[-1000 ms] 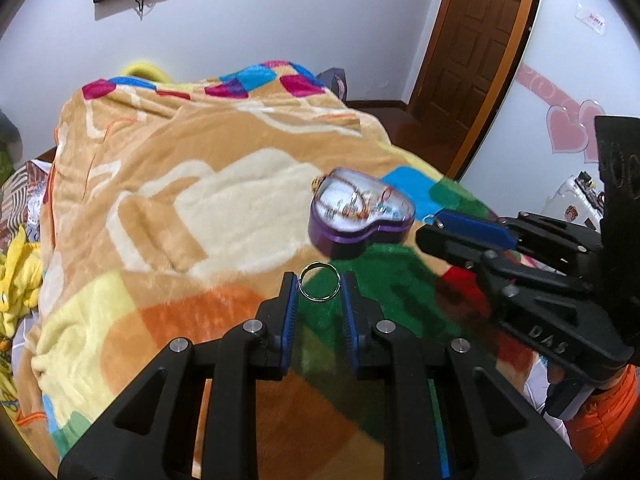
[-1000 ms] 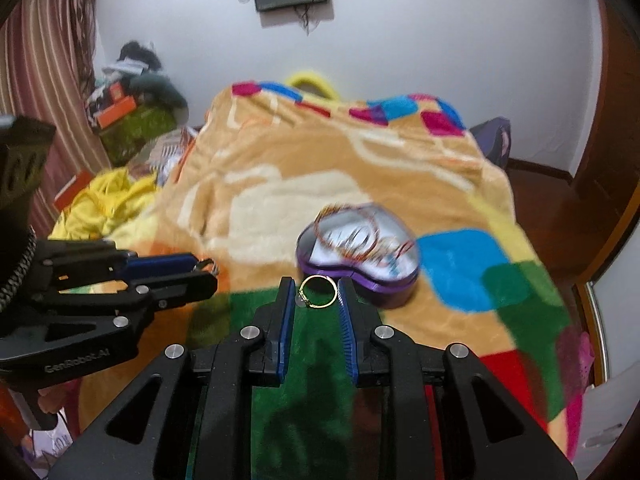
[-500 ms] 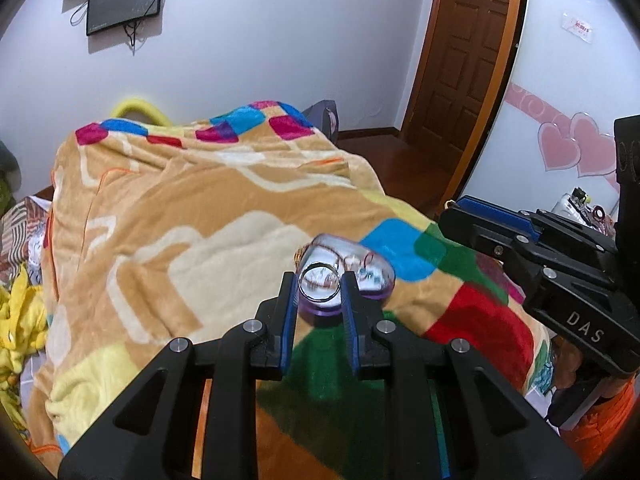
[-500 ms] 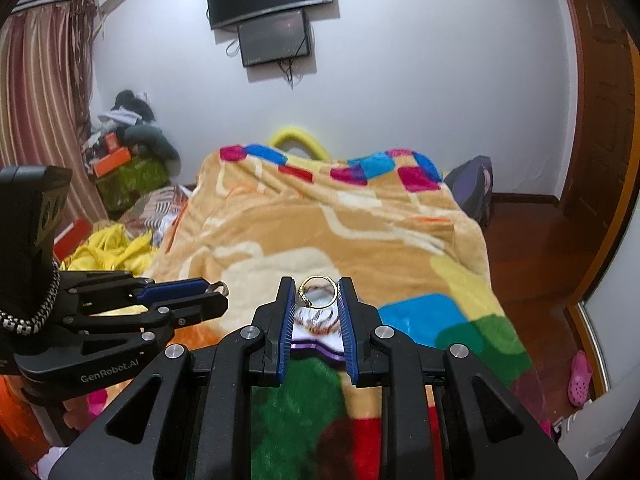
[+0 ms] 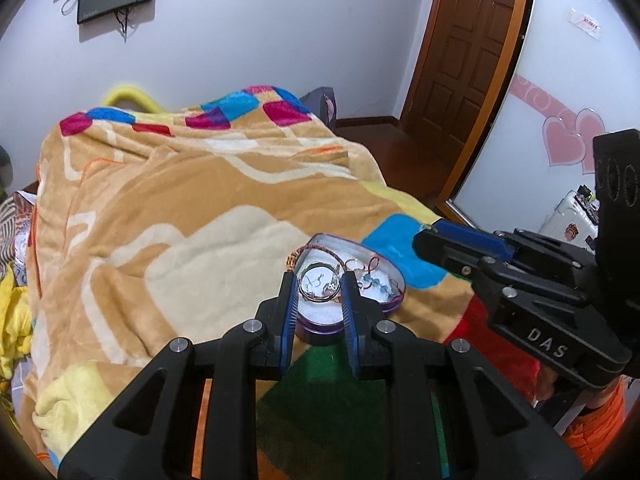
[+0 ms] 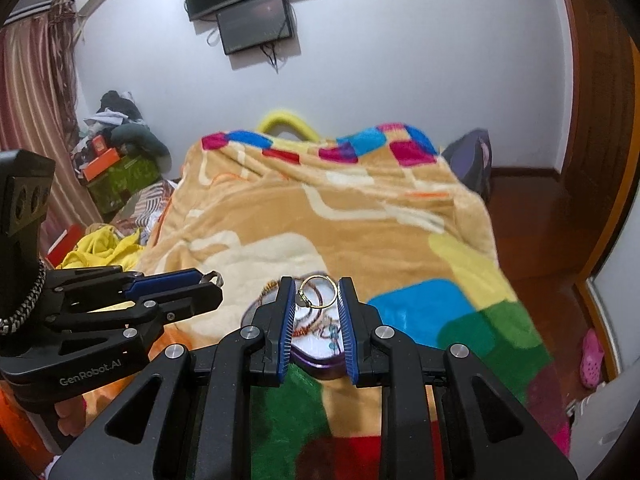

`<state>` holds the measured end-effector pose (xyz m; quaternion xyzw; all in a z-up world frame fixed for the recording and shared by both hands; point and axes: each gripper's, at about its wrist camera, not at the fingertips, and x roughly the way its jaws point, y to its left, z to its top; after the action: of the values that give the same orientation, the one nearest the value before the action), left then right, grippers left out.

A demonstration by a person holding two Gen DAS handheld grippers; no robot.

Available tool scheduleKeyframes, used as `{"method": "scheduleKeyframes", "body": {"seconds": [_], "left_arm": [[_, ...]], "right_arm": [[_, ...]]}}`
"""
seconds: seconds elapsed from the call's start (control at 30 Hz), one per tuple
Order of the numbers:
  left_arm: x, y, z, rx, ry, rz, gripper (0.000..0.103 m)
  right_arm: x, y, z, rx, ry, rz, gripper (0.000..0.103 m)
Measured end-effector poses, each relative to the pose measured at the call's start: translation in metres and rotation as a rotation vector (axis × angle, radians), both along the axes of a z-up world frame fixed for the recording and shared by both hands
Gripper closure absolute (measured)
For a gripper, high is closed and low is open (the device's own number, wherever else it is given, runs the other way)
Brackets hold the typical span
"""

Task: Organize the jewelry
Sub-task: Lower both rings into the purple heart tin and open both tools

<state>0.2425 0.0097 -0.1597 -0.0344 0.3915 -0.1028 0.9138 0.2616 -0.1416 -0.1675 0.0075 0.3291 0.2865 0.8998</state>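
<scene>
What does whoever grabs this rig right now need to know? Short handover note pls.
Left gripper: jaws shut on a silver ring, held above the heart-shaped purple tin.
Right gripper: jaws shut on a gold ring, also held in the air near the tin.
The tin sits open on the patchwork blanket; bracelets and small pieces already lie inside it.
Done: both rings picked up and brought to the tin.
Left: lower each ring into the tin and open the jaws, probably one at a time so the grippers do not clash. No lid is in view.
</scene>
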Motion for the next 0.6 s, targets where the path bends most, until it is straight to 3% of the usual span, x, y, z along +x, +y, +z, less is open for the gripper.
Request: {"method": "scheduleKeyframes", "body": {"seconds": [0.6], "left_arm": [[0.022, -0.005, -0.026, -0.014, 0.065, -0.023, 0.082]], "right_arm": [[0.022, 0.004, -0.031, -0.033, 0.118, 0.04, 0.083]]}}
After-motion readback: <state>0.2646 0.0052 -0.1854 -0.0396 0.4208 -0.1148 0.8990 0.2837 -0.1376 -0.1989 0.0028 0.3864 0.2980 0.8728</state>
